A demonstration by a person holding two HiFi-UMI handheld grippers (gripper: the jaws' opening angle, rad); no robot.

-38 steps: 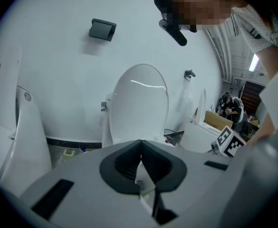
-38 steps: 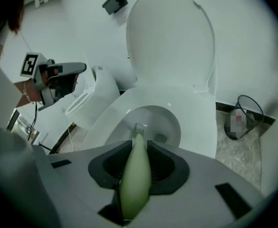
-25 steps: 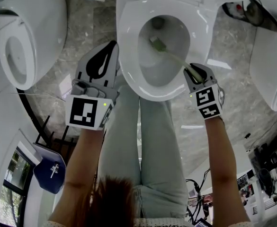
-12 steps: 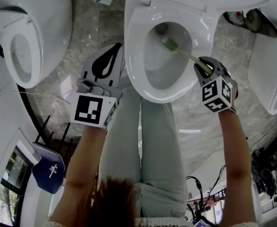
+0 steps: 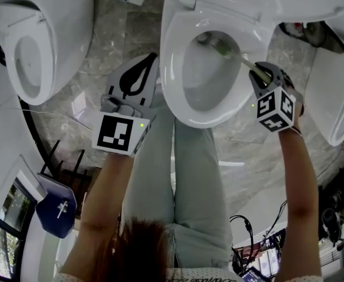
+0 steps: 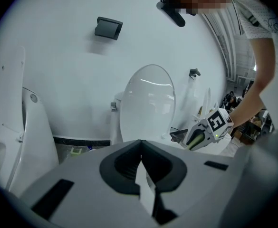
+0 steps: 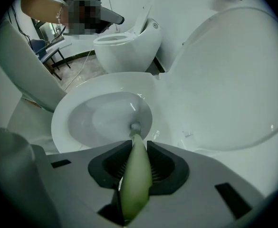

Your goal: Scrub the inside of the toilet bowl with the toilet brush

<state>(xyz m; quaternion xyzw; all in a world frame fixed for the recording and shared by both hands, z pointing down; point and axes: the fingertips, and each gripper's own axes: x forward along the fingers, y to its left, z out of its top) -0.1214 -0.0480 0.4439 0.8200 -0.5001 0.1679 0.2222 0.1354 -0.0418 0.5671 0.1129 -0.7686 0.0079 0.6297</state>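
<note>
Right gripper has slid right and a little up in the head view and rolled, so its marker cube sits at a new tilt. The brush head went with it, from the back-left of the opening across to the back-right. Left gripper has hardly shifted.

Right gripper is clamped on the pale green handle of the toilet brush. Its jaws stand wide only because the handle is fat there, with a pad on each side. It grips the top end and points steeply down. My read: that keeps the hand outside the rim and lets the thin shaft do the reaching. The roll looks like a way to turn the bristles onto the curved wall.

Brush head is inside the toilet bowl, at the back wall beside the drain. Whether the bristles are pressed on the porcelain I can't confirm.

Left gripper has its jaws together and nothing in them. It's parked over the floor just left of the bowl, likely only to stay clear of the stroke.

Lid is up, so access is open. Neighbouring toilet is well apart and not involved.

Scrub looks under way. Coverage so far can't be judged.
</note>
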